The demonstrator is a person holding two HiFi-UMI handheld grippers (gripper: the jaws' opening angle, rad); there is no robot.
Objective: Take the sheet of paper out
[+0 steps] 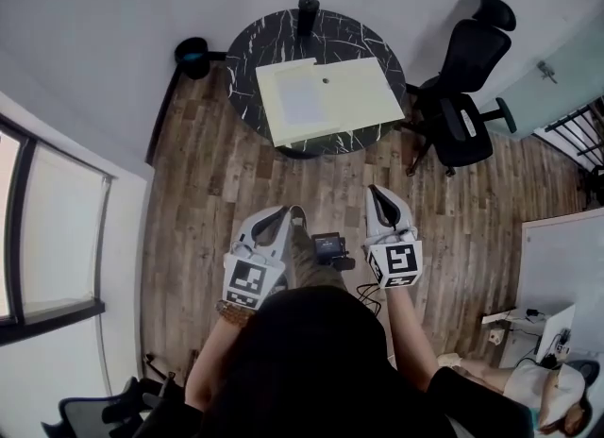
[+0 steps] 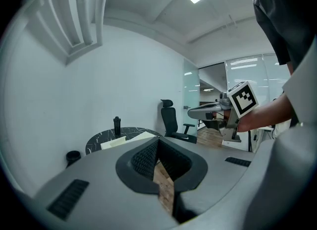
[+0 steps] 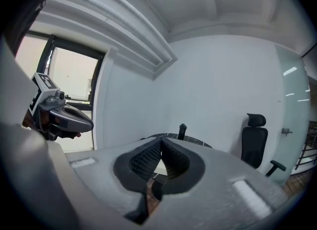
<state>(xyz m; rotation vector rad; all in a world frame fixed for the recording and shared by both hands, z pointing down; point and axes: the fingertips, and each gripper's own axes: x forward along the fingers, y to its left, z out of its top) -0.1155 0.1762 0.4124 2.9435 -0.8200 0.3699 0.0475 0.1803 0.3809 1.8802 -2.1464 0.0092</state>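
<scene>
Left gripper (image 1: 281, 211): jaws closed tip to tip, nothing between. Right gripper (image 1: 376, 191): same, closed, empty. Both well short of table (image 1: 247, 60).

Sheet of paper (image 1: 300, 99) lies flat on open folder (image 1: 363, 94) at table centre. Bottle (image 1: 309, 7) at table's far edge.

Risk: sheet thin and flat, so jaws may pinch folder flap too, or drag folder off table.

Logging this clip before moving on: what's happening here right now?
A person stands short of the round black table, a gripper in each hand. The left gripper and right gripper are held in the air, jaws together and empty. On the table lies an open pale-yellow folder with a white sheet of paper inside it, untouched. A black bottle stands at the table's far edge.
</scene>
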